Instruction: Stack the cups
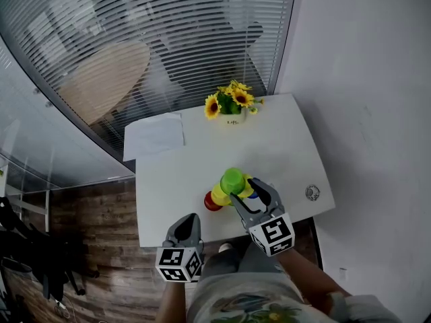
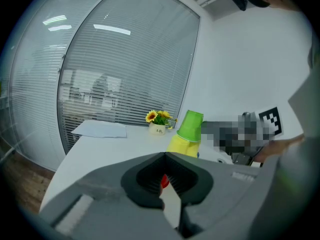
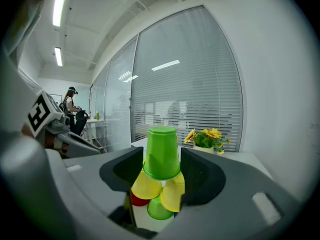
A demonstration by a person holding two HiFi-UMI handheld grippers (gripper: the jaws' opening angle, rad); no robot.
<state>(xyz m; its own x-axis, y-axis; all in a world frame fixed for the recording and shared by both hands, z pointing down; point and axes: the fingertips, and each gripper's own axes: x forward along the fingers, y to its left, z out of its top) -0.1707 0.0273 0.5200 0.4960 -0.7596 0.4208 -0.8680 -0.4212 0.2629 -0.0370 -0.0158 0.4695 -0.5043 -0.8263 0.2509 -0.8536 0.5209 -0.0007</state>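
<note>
**Cups (image 1: 229, 188) stacked up, claw needs to back straight out**

The green cup (image 3: 161, 153) stands upside down with its axis upright on two yellow cups (image 3: 147, 184), on my side of the sunflower pot (image 1: 232, 118). The right gripper (image 1: 246, 190) straddles it almost level. Its jaws are spread and the pads look just clear, so I'd call it let go. The left gripper (image 1: 188, 219) is clamped on nothing, further from the pot at the table (image 1: 168, 194) edge.

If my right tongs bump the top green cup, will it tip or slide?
Probably tips easily: the top green cup stands upside down across two yellow cups, on its rim alone. It looks thin and light, so a brush from the right tongs either side of it could slide it.
</note>
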